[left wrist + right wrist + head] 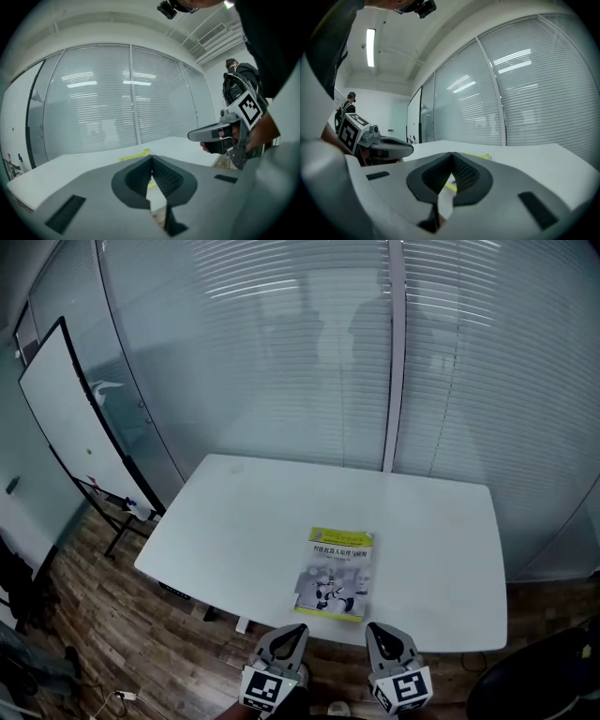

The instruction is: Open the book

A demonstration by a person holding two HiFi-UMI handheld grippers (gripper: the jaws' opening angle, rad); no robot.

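Claws both sit pressed together and empty: left claw (pixel 151 158) and right claw (pixel 452 154) hang side by side at the near edge of the white bench (pixel 244 512). Just beyond them the closed book (pixel 335 573) lies flat, cover up. This looks like the approach; next, one tip must slip under the cover's free edge and lift.

A white counter (pixel 234 521) with rounded corners stands against a wall of frosted glass panels (pixel 281 352) with horizontal blinds behind them; a pale upright post (pixel 396 352) divides two of the panels. To the left, a whiteboard (pixel 70 418) on a black frame leans on its stand over a wood-plank floor (pixel 122 624). A long ceiling light (pixel 371 47) glows overhead, and farther back a person (pixel 347 105) in dark clothes stands by the far wall.
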